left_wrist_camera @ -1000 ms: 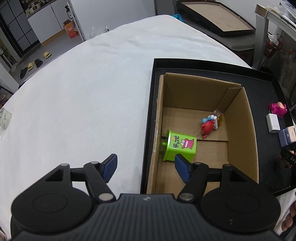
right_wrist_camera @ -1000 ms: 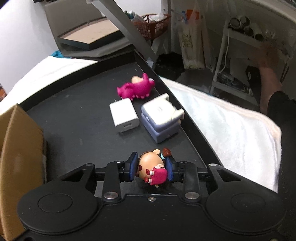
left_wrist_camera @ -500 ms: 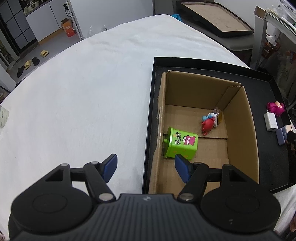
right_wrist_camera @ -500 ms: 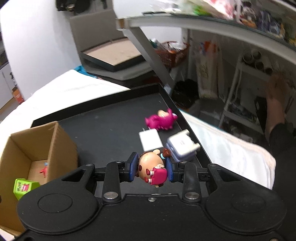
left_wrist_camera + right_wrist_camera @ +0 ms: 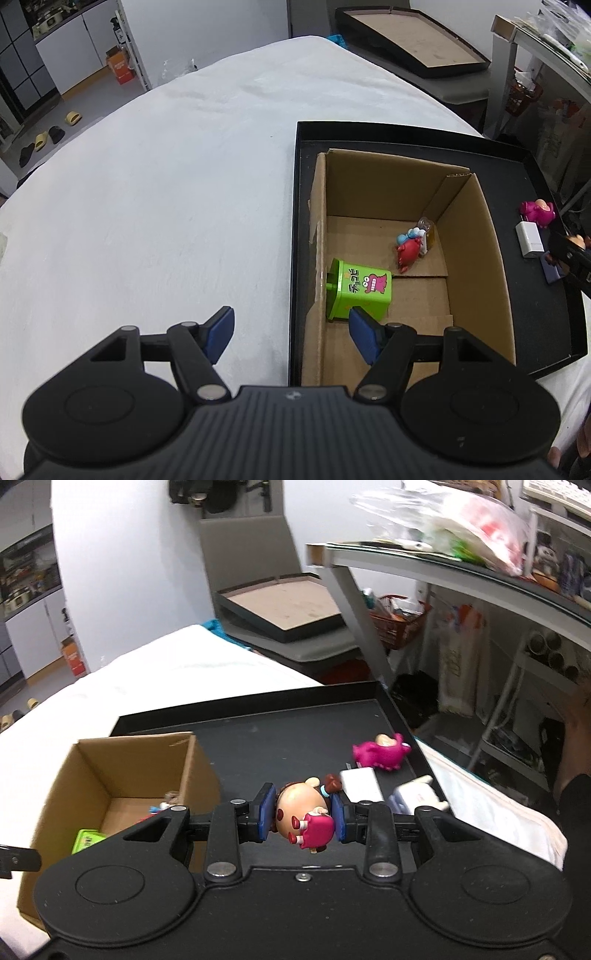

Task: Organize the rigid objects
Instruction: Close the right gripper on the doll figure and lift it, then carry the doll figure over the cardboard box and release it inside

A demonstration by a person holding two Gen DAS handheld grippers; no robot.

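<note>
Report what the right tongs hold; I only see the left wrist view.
Observer: The right tongs are shut on a big-headed doll figure in a pink dress.
Operator: Name what lies just past them.
Observer: A lilac charger with white prongs, beside the white charger on the black tray.
Operator: Place the box relative to them.
Observer: The cardboard box sits to the left of the tongs in the right wrist view, open side up.

A white cloth-covered table (image 5: pixel 155 192) carried a shallow black tray (image 5: pixel 406 134) near its right edge. Directly on the tray stood an open cardboard box (image 5: pixel 476 236), and beside it, on the bare tray floor, lay a pink figurine (image 5: pixel 380 755), a white charger (image 5: pixel 360 784) and a pale lavender plug (image 5: pixel 413 797).
</note>
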